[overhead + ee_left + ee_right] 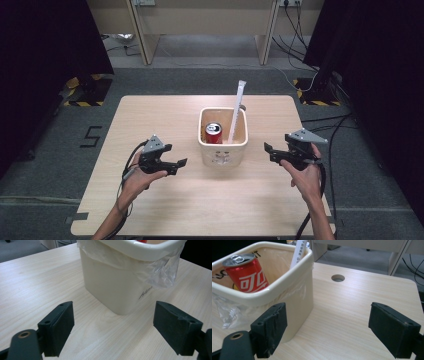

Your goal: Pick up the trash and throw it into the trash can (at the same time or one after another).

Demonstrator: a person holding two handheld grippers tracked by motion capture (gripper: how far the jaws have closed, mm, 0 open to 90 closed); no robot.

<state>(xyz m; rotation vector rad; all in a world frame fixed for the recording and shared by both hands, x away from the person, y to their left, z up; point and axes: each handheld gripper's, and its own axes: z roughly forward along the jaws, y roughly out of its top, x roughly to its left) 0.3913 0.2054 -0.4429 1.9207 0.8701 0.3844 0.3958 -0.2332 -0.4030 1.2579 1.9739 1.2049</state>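
Observation:
A cream plastic bin (223, 150) lined with a clear bag stands mid-table. Inside it a red drink can (214, 133) stands upright, and a long white wrapped stick (237, 111) leans out of it. My left gripper (181, 167) hovers left of the bin, jaws wide apart and empty. In the left gripper view the bin wall (112, 287) lies ahead between the pads. My right gripper (269, 153) is to the right of the bin, open and empty. The right gripper view has the bin (294, 290) and the can (247, 271) close at the left pad.
The light wooden table (200, 200) has a round cable hole (338, 278) behind the bin. Clear bag plastic (160, 272) hangs over the bin's rim. Beyond the table lie grey floor, cables and a desk's legs (142, 45). Dark curtains flank both sides.

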